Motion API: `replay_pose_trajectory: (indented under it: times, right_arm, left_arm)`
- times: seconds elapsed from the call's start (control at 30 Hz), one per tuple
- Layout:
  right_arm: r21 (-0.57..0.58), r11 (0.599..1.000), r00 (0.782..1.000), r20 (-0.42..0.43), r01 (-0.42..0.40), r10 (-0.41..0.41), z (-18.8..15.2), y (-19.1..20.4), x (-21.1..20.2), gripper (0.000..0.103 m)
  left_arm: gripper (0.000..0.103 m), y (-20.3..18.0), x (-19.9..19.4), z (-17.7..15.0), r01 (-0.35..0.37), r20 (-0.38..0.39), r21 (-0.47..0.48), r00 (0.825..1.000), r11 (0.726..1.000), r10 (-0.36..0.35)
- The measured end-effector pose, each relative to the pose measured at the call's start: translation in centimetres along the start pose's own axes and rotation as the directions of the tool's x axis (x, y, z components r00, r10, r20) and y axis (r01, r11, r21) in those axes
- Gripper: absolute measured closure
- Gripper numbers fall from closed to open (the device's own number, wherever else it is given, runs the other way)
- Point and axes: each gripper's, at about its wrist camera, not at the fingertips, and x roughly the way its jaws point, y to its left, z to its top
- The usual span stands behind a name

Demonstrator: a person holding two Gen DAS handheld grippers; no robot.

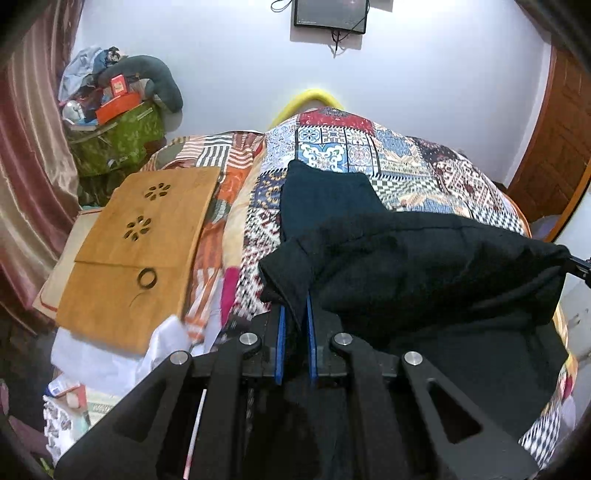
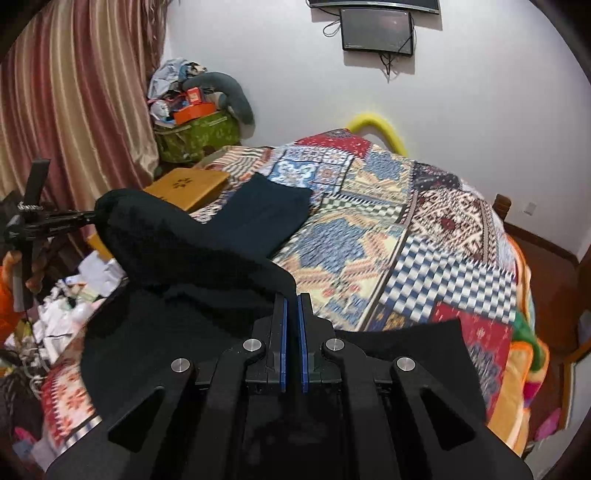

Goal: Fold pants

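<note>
Dark, nearly black pants (image 1: 424, 266) lie along the patchwork bedspread (image 1: 424, 166), their far leg ends flat near the bed's middle. My left gripper (image 1: 295, 310) is shut on a fold of the pants' near edge and holds it above the bed. My right gripper (image 2: 291, 302) is shut on the other corner of the same edge, so the cloth (image 2: 177, 243) hangs stretched between the two. The left gripper's tip also shows at the left of the right wrist view (image 2: 70, 218), and the right gripper's tip at the right edge of the left wrist view (image 1: 580, 264).
A wooden lap tray (image 1: 136, 251) lies on the bed's left side, beside loose white clothes and papers (image 1: 110, 354). A green bag piled with clutter (image 1: 118, 136) stands in the corner by the curtain (image 1: 29, 166). A screen (image 1: 330, 14) hangs on the wall. A wooden door (image 1: 557, 147) is at right.
</note>
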Motion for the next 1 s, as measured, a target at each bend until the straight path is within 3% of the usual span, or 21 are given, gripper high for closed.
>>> replay_pose_trajectory:
  times: [0.2,0.5,0.63,0.83,1.0]
  right_arm:
    - [0.024,0.998,0.998,-0.024,-0.06,0.06,-3.7,3.0,-2.1,0.099]
    - [0.085,0.991,0.986,-0.116,-0.107,0.116,-8.8,5.3,-2.0,0.097]
    - [0.109,0.988,0.982,-0.143,-0.109,0.125,-10.0,5.5,-2.3,0.094]
    - [0.138,0.988,0.986,-0.142,-0.073,0.092,-9.9,4.4,-4.4,0.094]
    - [0.155,0.988,0.993,-0.114,0.001,0.017,-9.2,2.1,-6.3,0.091]
  left_arm:
    - [0.094,1.2,-2.5,-5.0,0.003,-0.024,-0.027,1.0,1.0,-0.003]
    - [0.092,2.9,-1.3,-12.1,-0.01,-0.207,-0.056,0.978,0.998,-0.002]
    - [0.092,3.3,-1.1,-14.3,-0.053,-0.252,-0.052,0.967,0.997,0.038]
    - [0.092,4.0,-2.1,-14.0,-0.08,-0.242,-0.074,0.968,0.994,0.06]
    - [0.075,3.1,-3.2,-11.0,-0.074,-0.18,-0.058,0.982,0.996,0.063]
